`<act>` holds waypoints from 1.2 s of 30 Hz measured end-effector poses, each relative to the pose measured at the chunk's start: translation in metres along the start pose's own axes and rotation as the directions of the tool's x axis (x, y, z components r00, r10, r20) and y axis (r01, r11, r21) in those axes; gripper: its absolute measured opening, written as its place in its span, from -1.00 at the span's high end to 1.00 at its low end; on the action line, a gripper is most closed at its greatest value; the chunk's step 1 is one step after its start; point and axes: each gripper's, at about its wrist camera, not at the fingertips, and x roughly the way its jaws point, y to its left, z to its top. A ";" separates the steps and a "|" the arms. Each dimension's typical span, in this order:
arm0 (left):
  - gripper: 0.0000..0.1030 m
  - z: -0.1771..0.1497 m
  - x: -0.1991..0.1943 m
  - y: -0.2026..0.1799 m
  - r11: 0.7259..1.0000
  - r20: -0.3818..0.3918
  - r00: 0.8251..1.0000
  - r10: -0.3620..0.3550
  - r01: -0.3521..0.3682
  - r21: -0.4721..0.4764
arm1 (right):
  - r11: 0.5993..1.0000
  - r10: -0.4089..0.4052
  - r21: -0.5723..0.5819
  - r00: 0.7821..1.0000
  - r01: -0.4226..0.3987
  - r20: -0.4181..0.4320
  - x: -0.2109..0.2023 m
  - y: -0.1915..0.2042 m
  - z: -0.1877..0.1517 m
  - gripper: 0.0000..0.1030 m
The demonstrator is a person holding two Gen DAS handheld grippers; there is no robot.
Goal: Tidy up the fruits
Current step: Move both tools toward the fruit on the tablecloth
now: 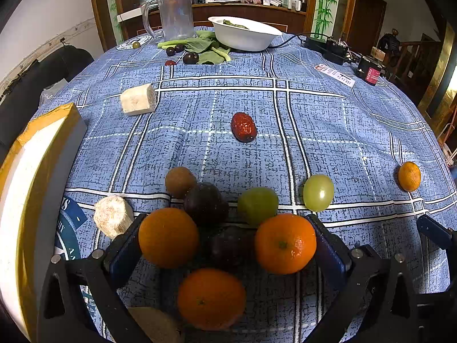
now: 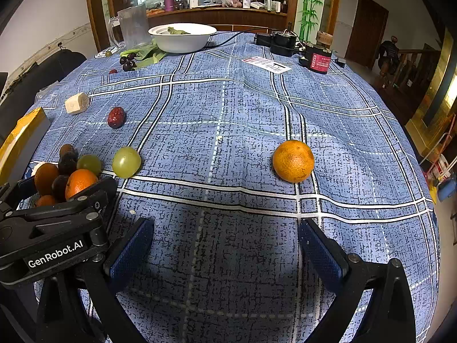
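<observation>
A pile of fruit lies on the blue checked tablecloth (image 1: pixel 342 131): three oranges (image 1: pixel 168 237), dark plums (image 1: pixel 205 203), a green grape (image 1: pixel 257 204) and a brown kiwi (image 1: pixel 180 181). My left gripper (image 1: pixel 227 243) stands open around the pile, one blue pad beside each outer orange. A second green grape (image 1: pixel 318 191) and a red date (image 1: pixel 243 127) lie further out. My right gripper (image 2: pixel 225 245) is open over bare cloth, with a lone orange (image 2: pixel 293 161) ahead, slightly right. The left gripper (image 2: pixel 67 188) shows at the left of the right wrist view.
A white bowl (image 1: pixel 242 40) with greens, a clear pitcher (image 1: pixel 175 14), leafy greens (image 1: pixel 205 47) and small dark fruits (image 1: pixel 190 57) sit at the far side. Two pale chunks (image 1: pixel 138 99) lie left. A yellow-taped foam box (image 1: pixel 37 185) borders the left edge. Black electronics (image 2: pixel 314 57) sit far right.
</observation>
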 end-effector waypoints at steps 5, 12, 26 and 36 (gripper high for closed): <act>-0.99 0.000 0.000 0.000 1.000 0.000 1.000 0.000 0.000 0.000 | 1.000 0.000 0.000 1.000 0.000 0.000 0.000 0.000 0.000 -0.99; -0.99 0.001 0.000 0.000 1.000 -0.011 1.000 -0.003 0.004 0.009 | 1.000 0.001 0.001 1.000 -0.001 0.000 0.000 0.000 0.000 -0.99; -0.94 -0.006 -0.030 0.020 0.988 -0.015 0.988 -0.156 0.156 0.000 | 0.999 -0.018 0.045 0.999 0.020 -0.048 -0.002 0.003 0.004 -0.98; -0.94 -0.031 -0.130 0.048 0.997 0.317 0.945 -0.081 0.081 0.015 | 0.996 -0.002 0.091 0.988 -0.012 0.153 -0.070 0.013 -0.018 -0.97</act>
